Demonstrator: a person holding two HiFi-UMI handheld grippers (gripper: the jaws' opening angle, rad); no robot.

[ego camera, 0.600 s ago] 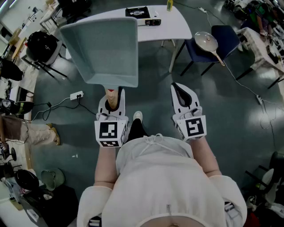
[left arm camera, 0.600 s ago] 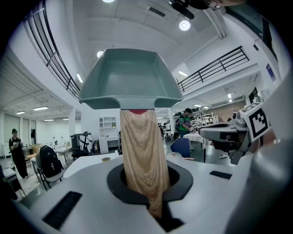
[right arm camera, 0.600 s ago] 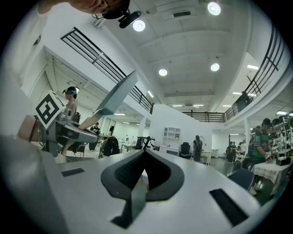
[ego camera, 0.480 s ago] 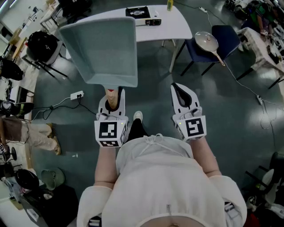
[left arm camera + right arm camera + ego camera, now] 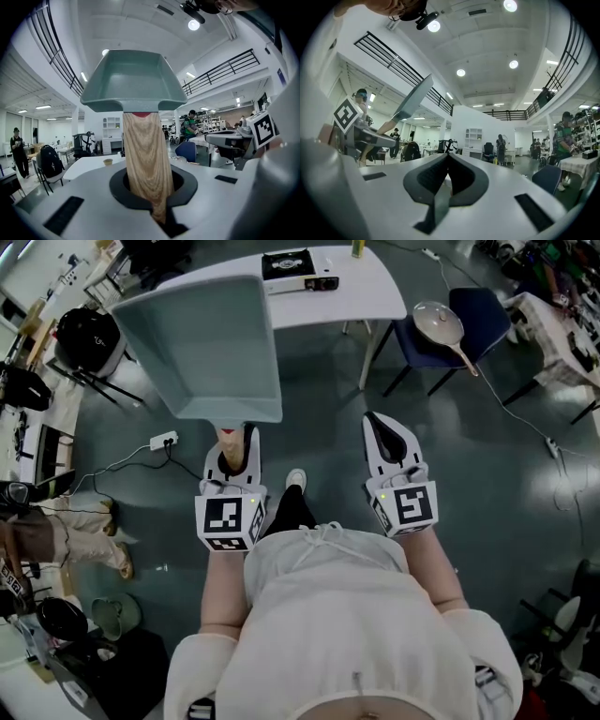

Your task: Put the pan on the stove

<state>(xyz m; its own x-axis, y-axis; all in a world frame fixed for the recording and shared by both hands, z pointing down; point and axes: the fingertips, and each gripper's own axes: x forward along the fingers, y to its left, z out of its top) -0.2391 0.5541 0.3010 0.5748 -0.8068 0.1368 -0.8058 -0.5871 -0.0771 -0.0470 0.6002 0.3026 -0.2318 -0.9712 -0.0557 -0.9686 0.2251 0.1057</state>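
A square grey-green pan [image 5: 202,343] with a wooden handle [image 5: 232,440] is held up in the air, short of the white table [image 5: 366,296]. My left gripper [image 5: 234,435] is shut on that handle. In the left gripper view the handle [image 5: 145,154] rises from between the jaws to the pan [image 5: 133,82] above. The black portable stove [image 5: 298,268] sits on the table's far side. My right gripper [image 5: 377,420] hangs beside the left, shut, with nothing in it. In the right gripper view its gripper [image 5: 446,161] has its pads together, and the pan [image 5: 412,101] shows edge-on at left.
A round pan with a lid [image 5: 439,326] lies on a blue chair [image 5: 487,310] right of the table. A power strip [image 5: 161,441] and cables lie on the floor at left. Black chairs and bags [image 5: 84,334] stand at far left. A person's legs [image 5: 75,531] are near the left edge.
The pan and both grippers have shifted slightly left and toward the table. The person at the left edge has stepped along the floor. Both grips are unchanged.
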